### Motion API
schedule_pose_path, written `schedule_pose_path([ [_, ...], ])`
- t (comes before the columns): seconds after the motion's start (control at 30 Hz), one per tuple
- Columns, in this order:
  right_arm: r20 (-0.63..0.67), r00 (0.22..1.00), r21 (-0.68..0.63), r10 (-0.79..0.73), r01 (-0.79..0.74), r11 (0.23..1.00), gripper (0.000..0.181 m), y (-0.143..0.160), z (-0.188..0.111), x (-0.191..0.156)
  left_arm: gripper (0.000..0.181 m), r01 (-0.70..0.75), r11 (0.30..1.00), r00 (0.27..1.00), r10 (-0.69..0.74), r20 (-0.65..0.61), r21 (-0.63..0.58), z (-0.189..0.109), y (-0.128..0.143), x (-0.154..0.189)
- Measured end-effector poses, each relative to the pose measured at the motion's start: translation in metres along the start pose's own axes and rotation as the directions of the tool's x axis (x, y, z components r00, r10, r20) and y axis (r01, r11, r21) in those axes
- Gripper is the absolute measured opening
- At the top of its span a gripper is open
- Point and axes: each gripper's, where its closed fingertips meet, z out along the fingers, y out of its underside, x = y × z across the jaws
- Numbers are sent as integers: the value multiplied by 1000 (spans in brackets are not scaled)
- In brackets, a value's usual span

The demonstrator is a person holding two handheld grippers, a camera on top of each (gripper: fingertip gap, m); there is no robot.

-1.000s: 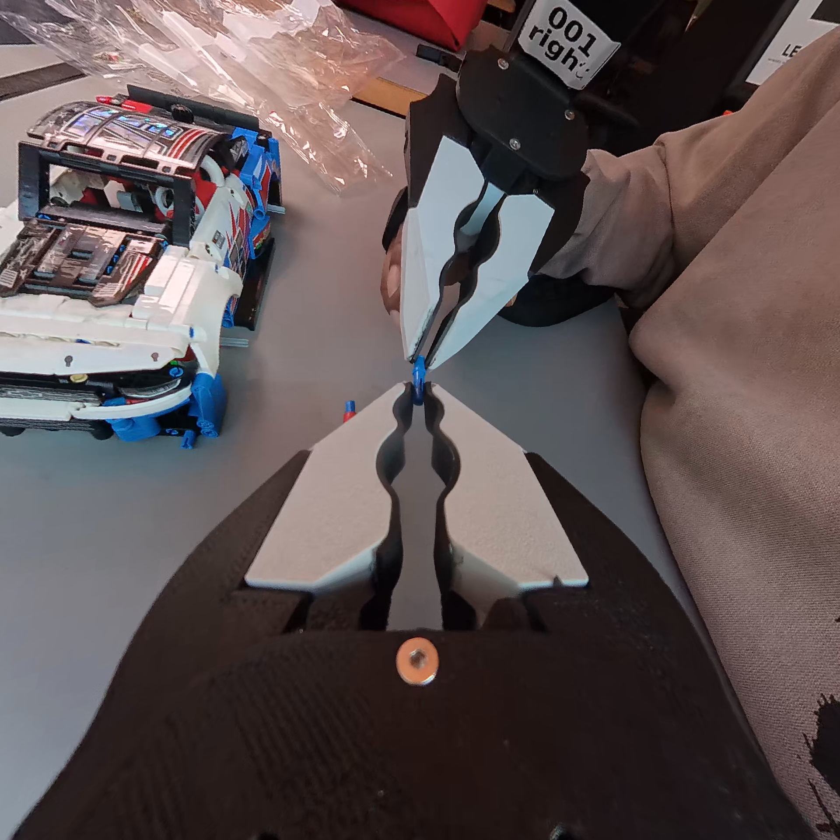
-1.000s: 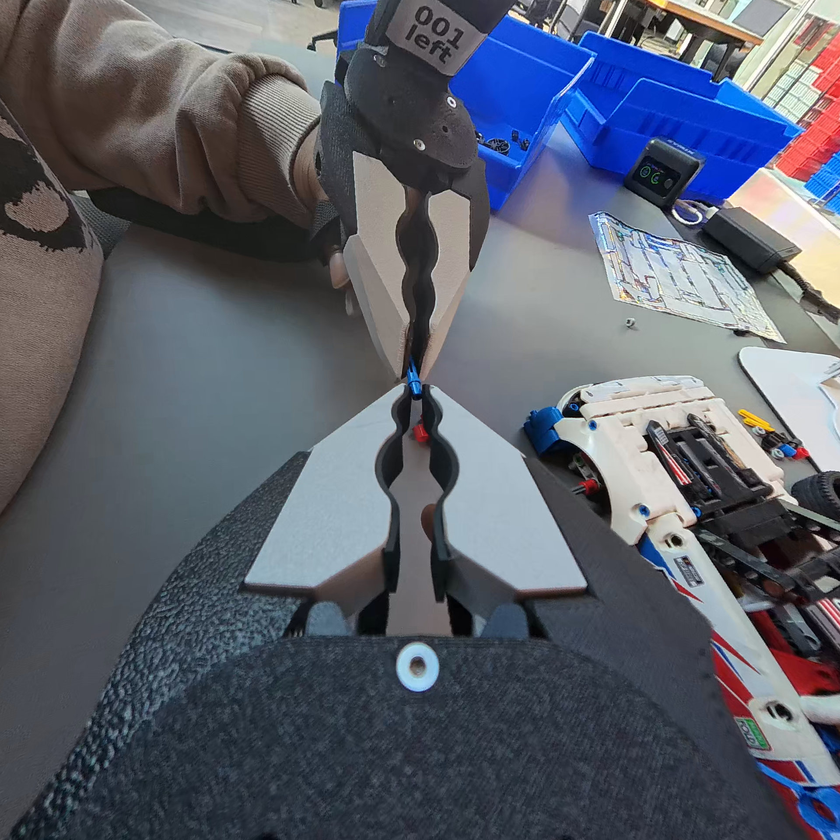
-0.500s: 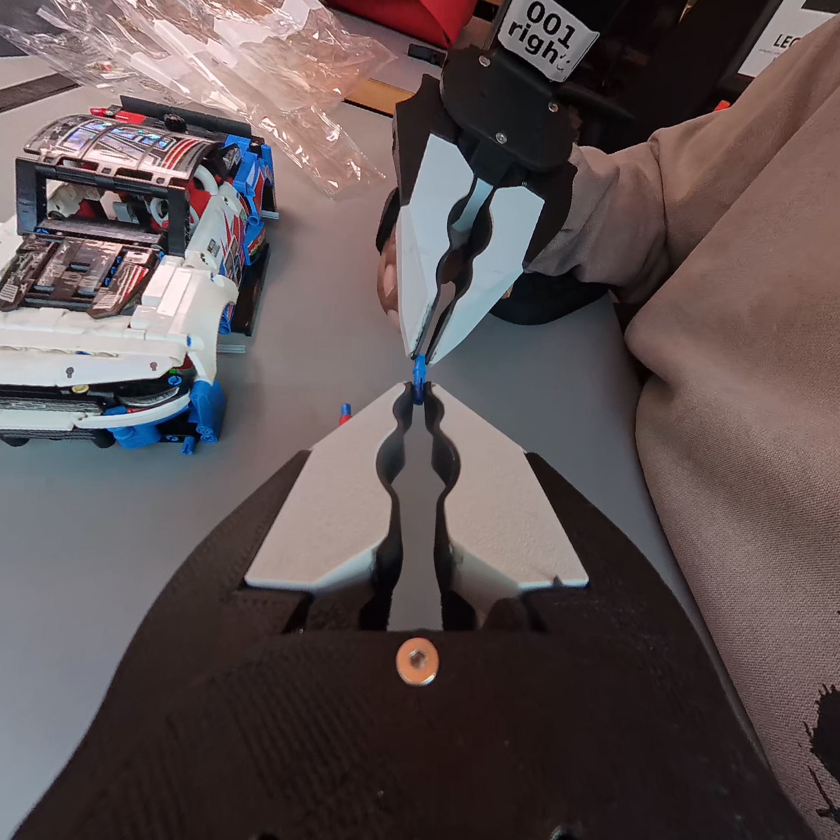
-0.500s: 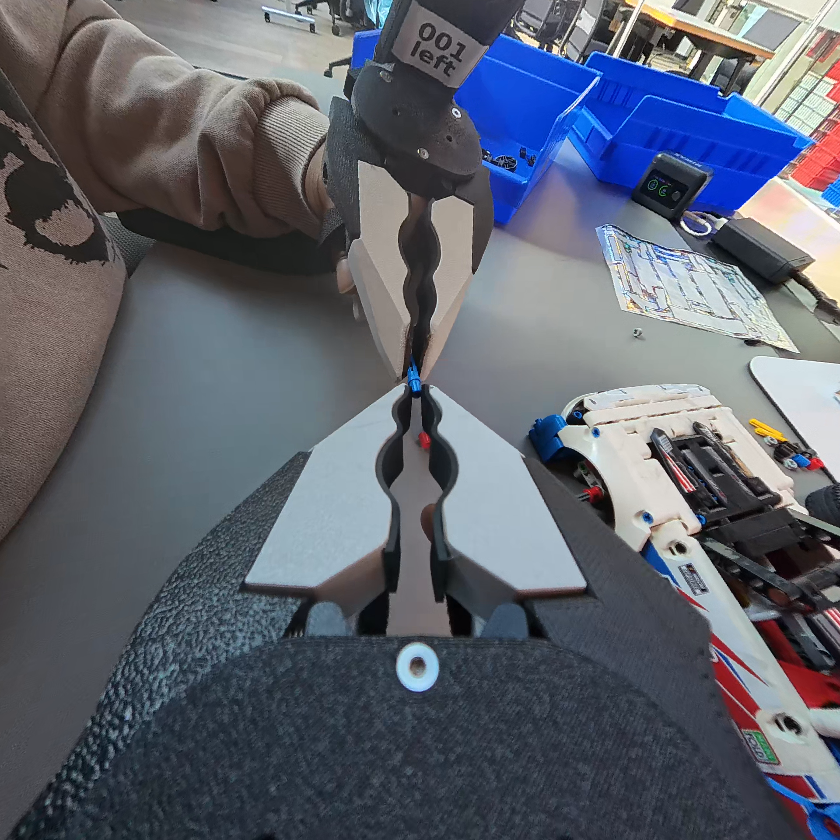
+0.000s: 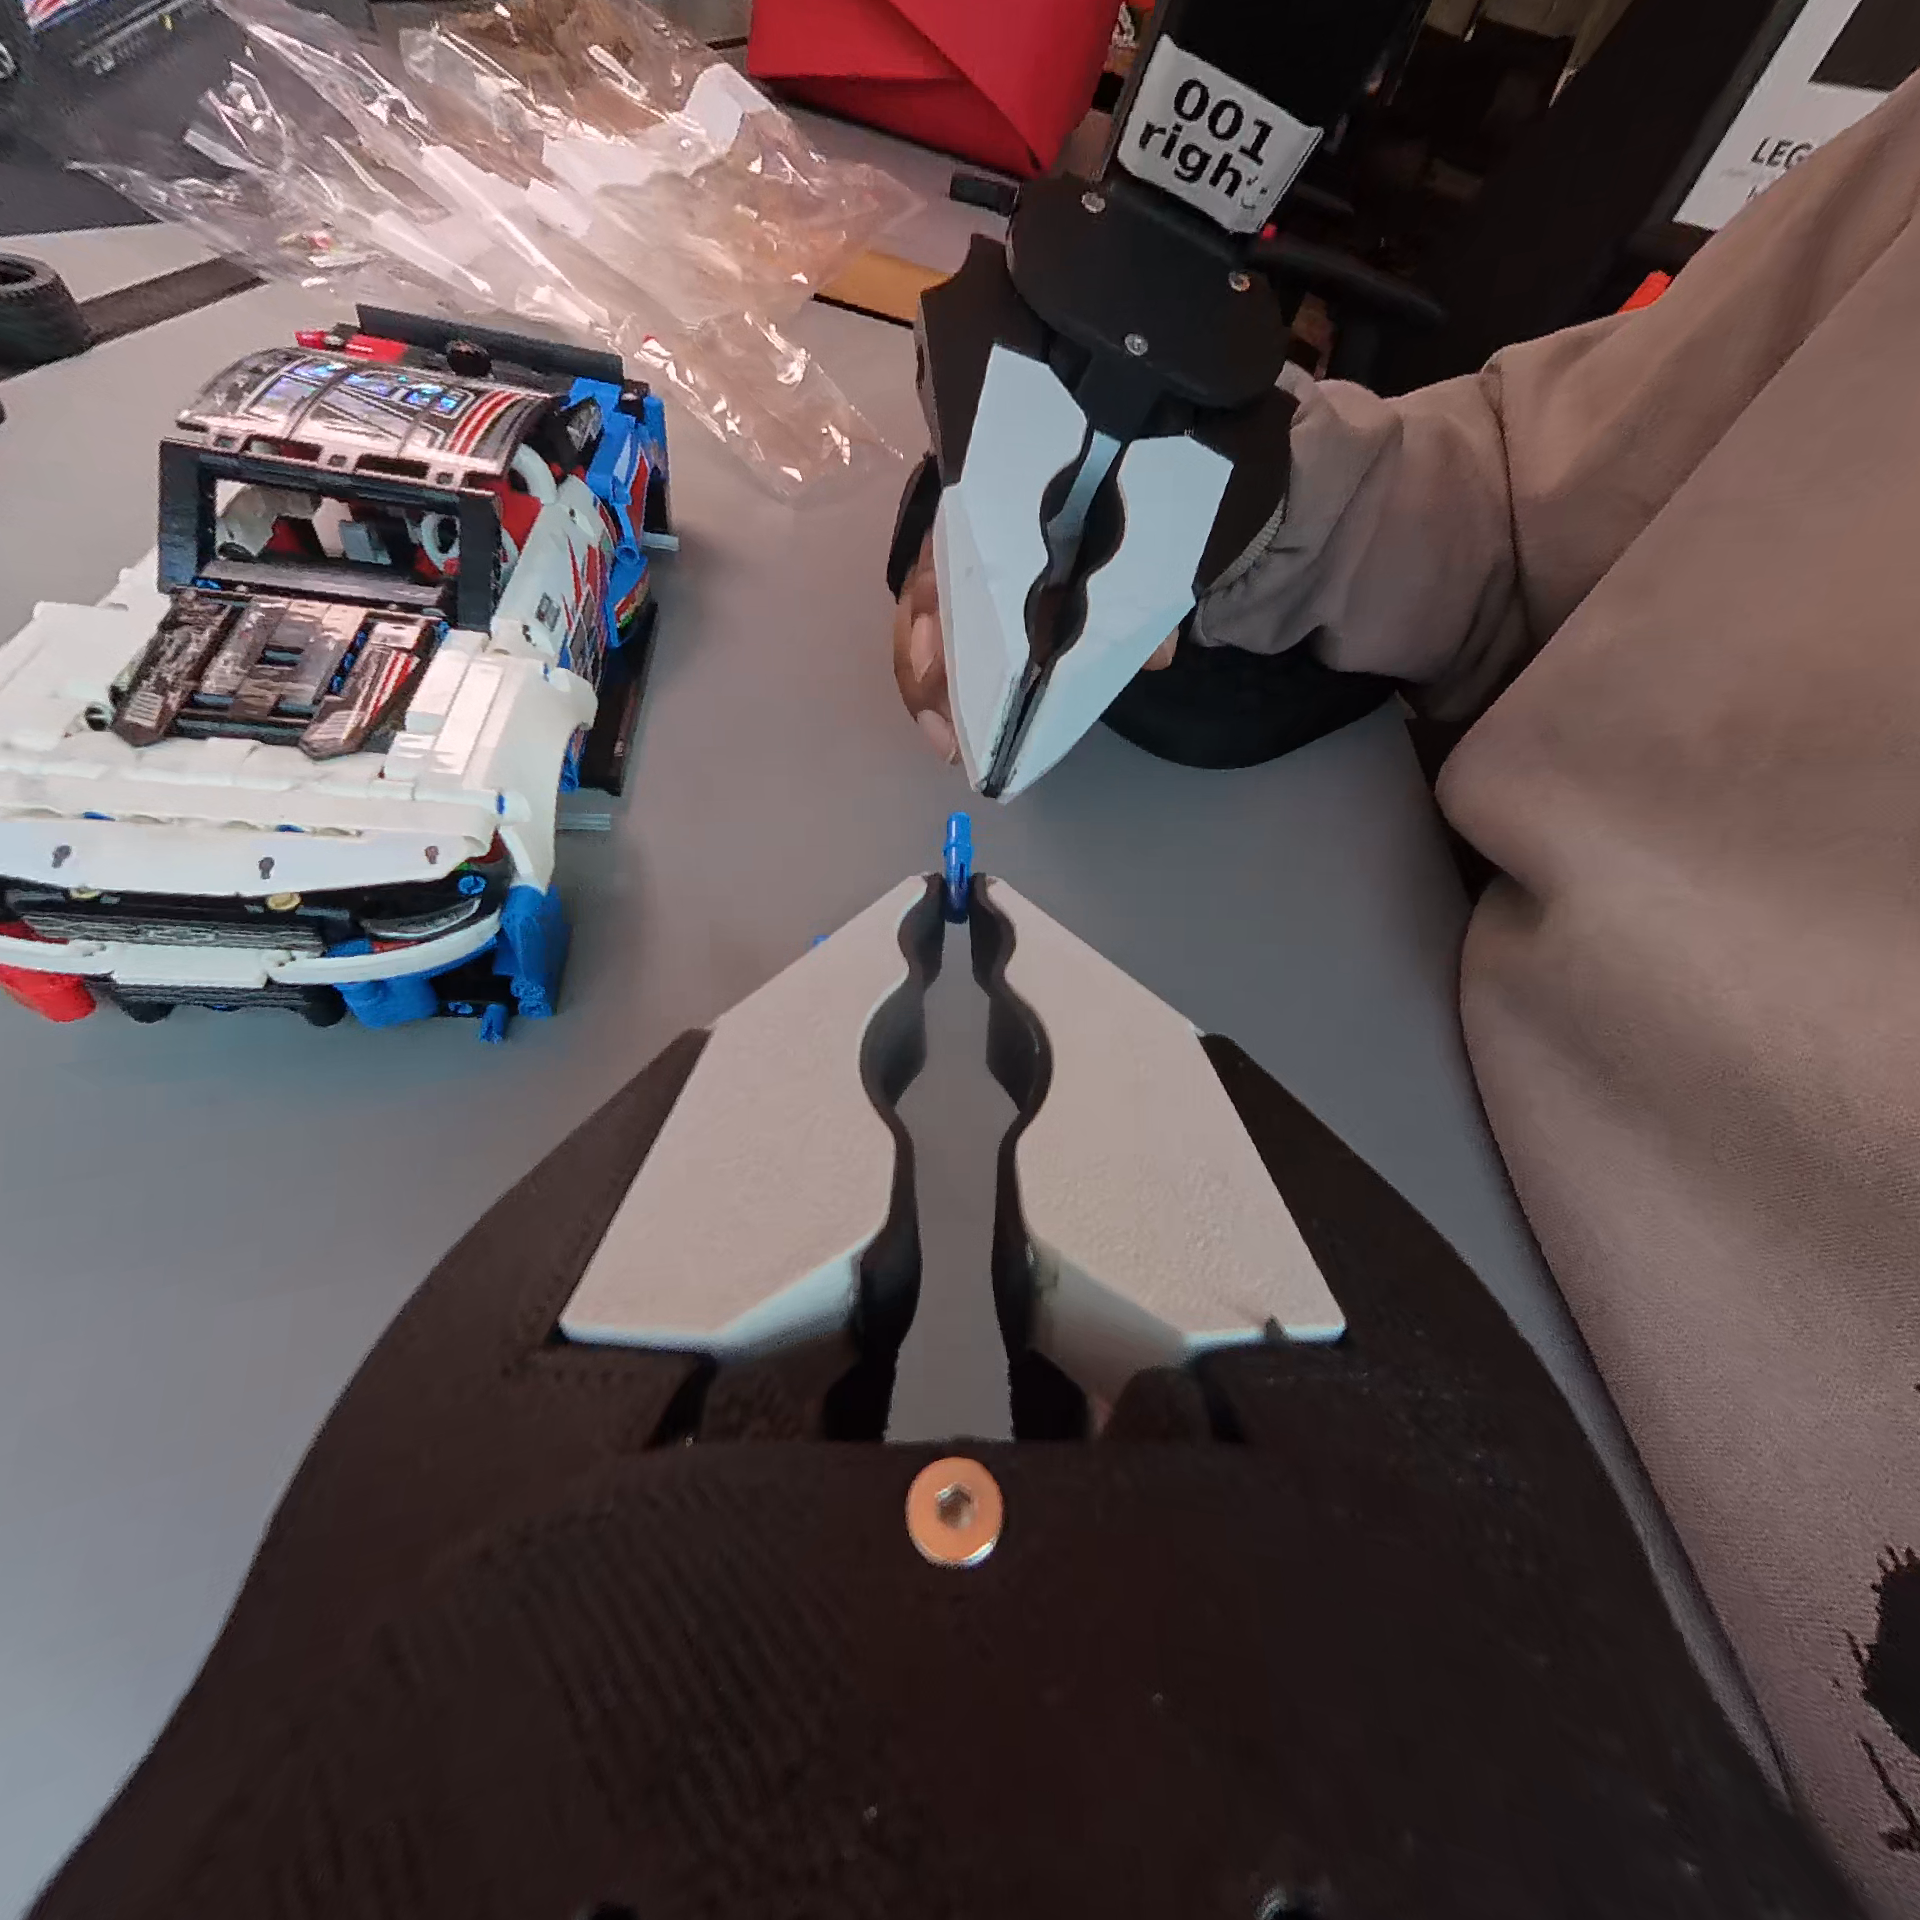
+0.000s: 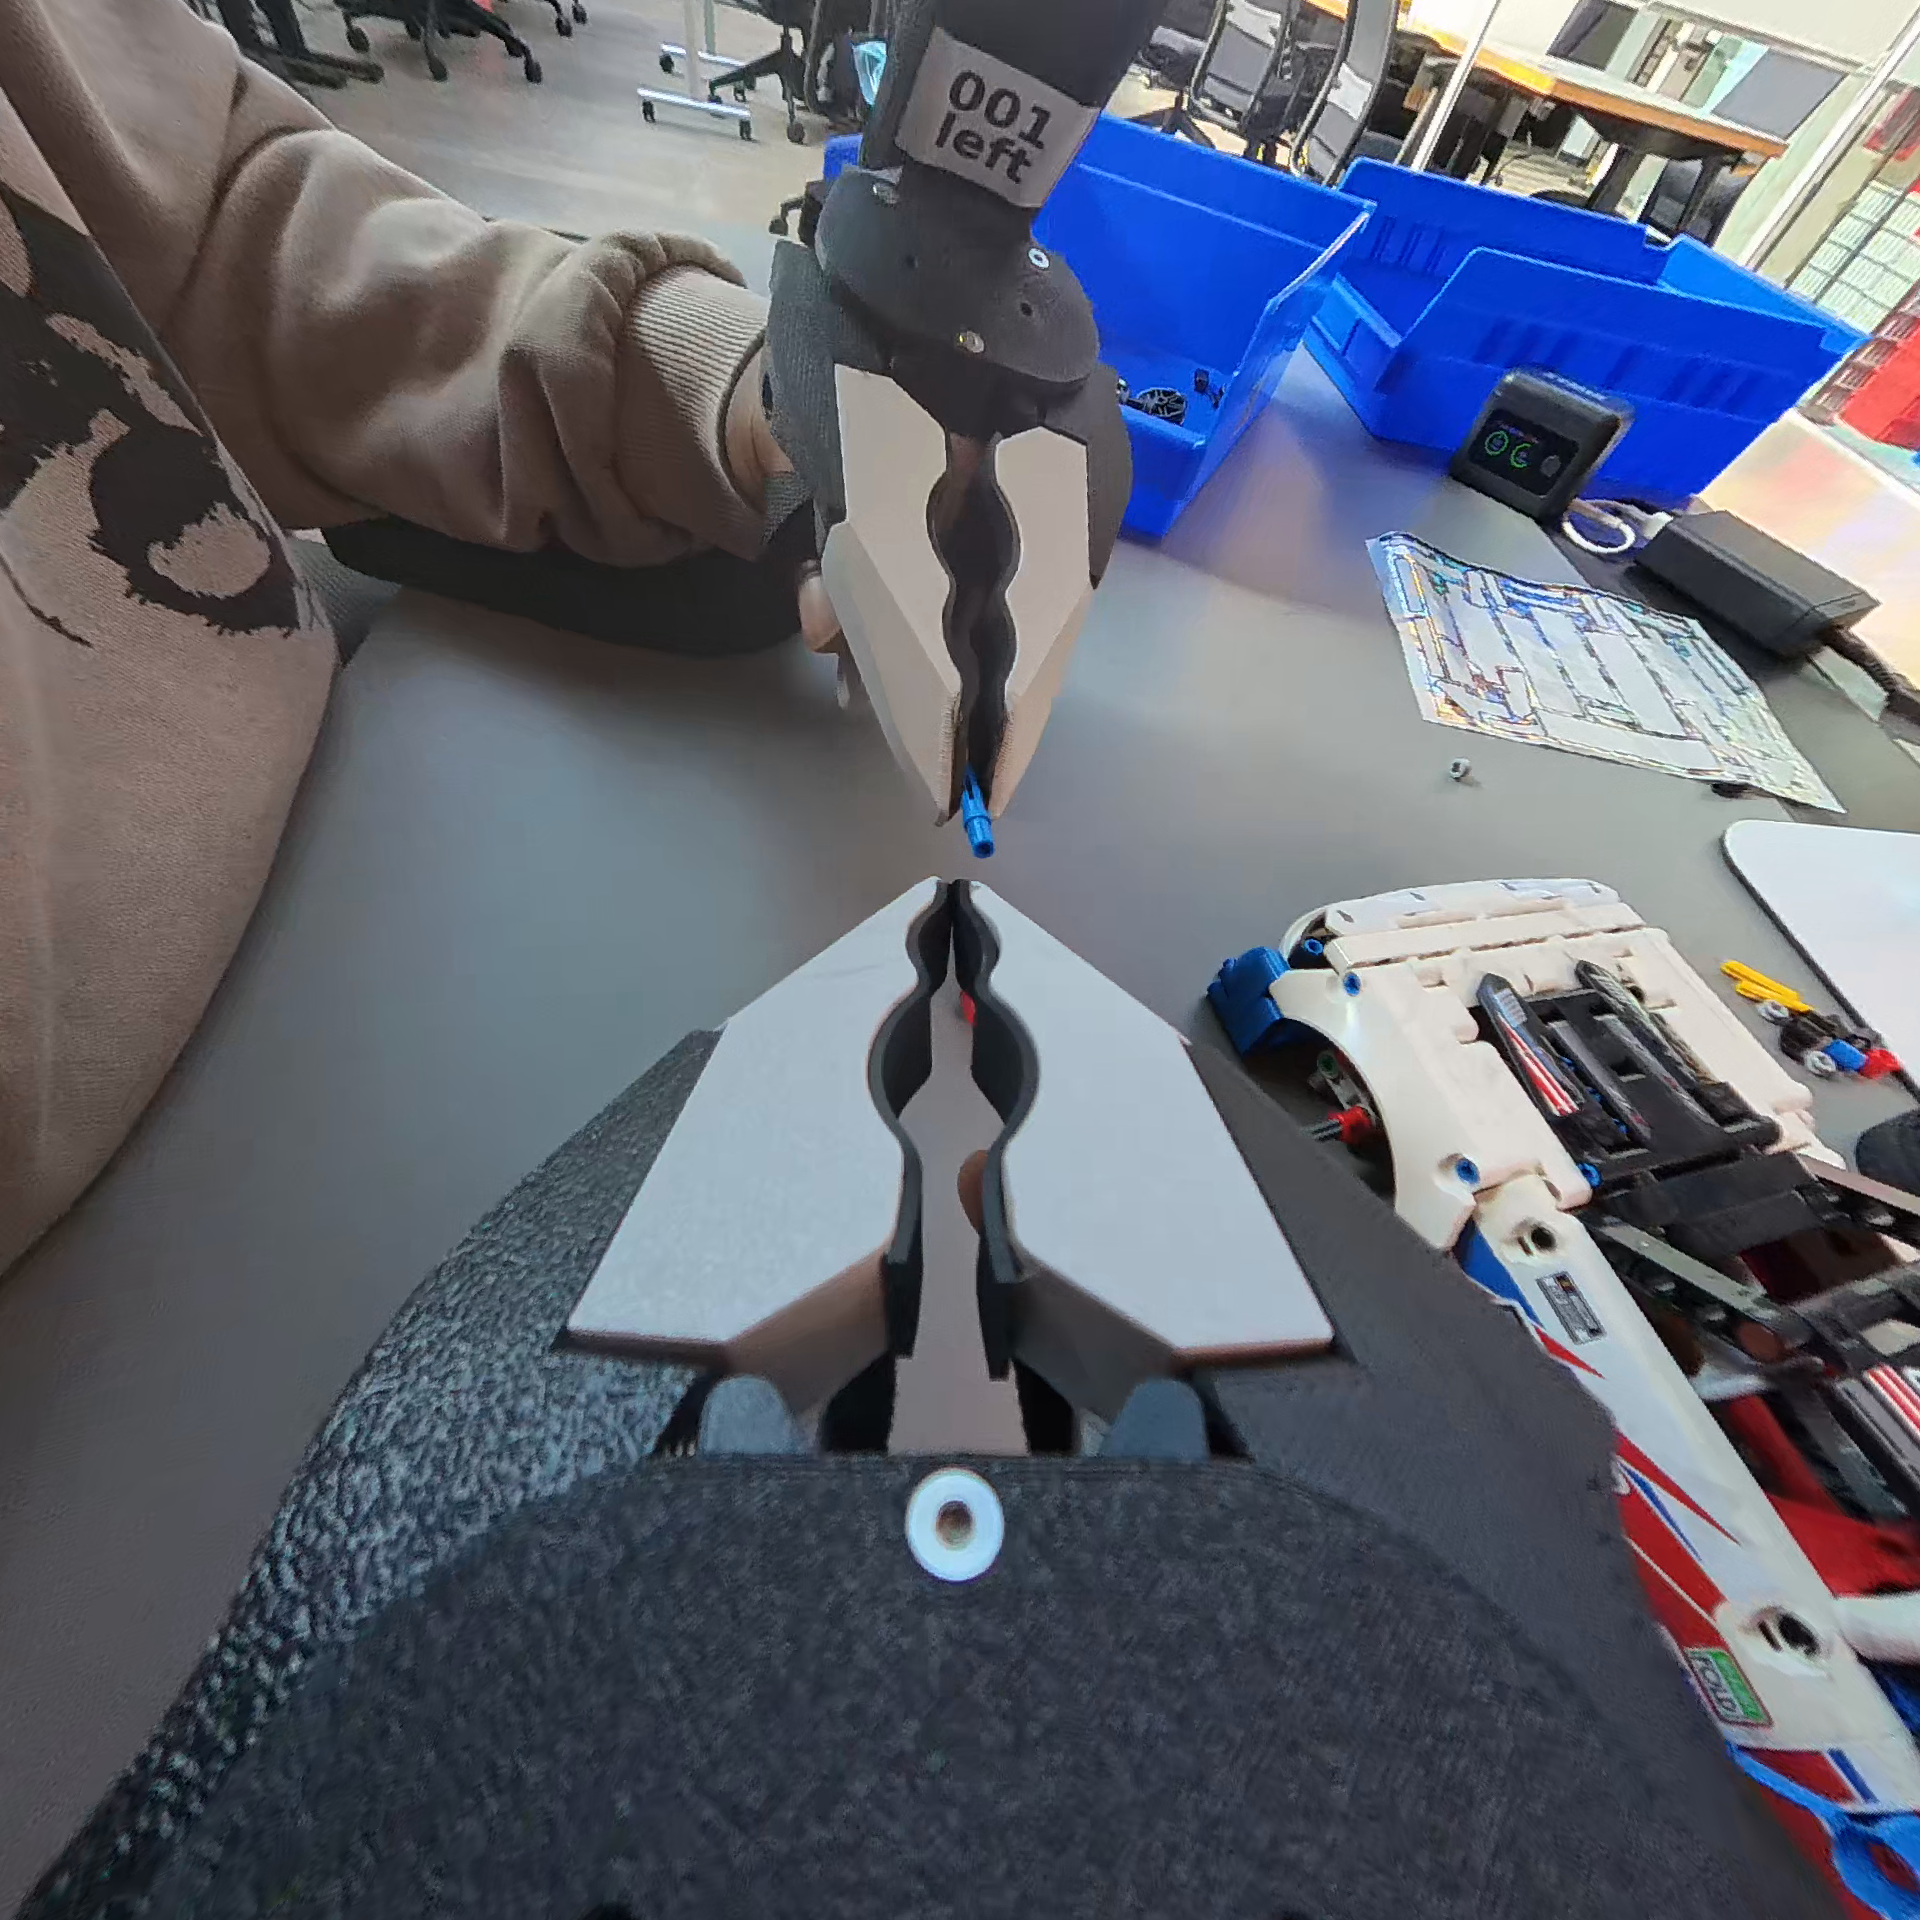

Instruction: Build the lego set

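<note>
Since 0.5 s ago my right hand-held gripper (image 6: 953, 888) has let go and backed off, fingertips closed empty; my left hand-held gripper (image 5: 956, 883) alone pinches the small blue plastic lego pin (image 5: 956, 847) above the grey table (image 5: 260, 1195), ready for the white lego car (image 5: 312, 727).

An open-plan office workspace. Rolling chairs (image 6: 457, 42) and long desks (image 6: 1621, 104) fill the background. Blue storage bins (image 6: 1558, 301) line the grey table (image 6: 520, 831).

The white-and-blue brick-built car (image 5: 312, 727) sits on the grey tabletop (image 5: 260, 1195), crinkled clear plastic bags (image 5: 540, 197) behind it, small blue peg (image 5: 956, 868) to its right.
</note>
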Motion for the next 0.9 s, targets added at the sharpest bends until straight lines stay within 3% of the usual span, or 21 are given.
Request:
schedule_pose_path([
  [0.23,-2,1000,-40,-24,24,999,16,9,7,-3,2,-4,1000,1000,3,-14,-26,5,6,3],
  [0.37,19,998,-57,-56,57,997,2,12,11,-11,2,-22,998,999,19,-45,-53,12,11,11],
  [0.53,40,998,-43,-42,43,998,2,9,10,-12,2,-24,998,998,21,-57,-56,11,10,13],
  [0.63,45,998,-86,-43,47,995,0,16,11,-13,2,-66,991,996,58,-69,-119,4,17,15],
  [0.73,-16,999,-117,-44,42,992,0,25,4,3,2,-79,977,996,87,31,-199,-17,27,-8],
  [0.9,-49,998,-168,-26,17,986,3,36,4,12,2,-20,979,990,48,132,-204,-27,32,-31],
])
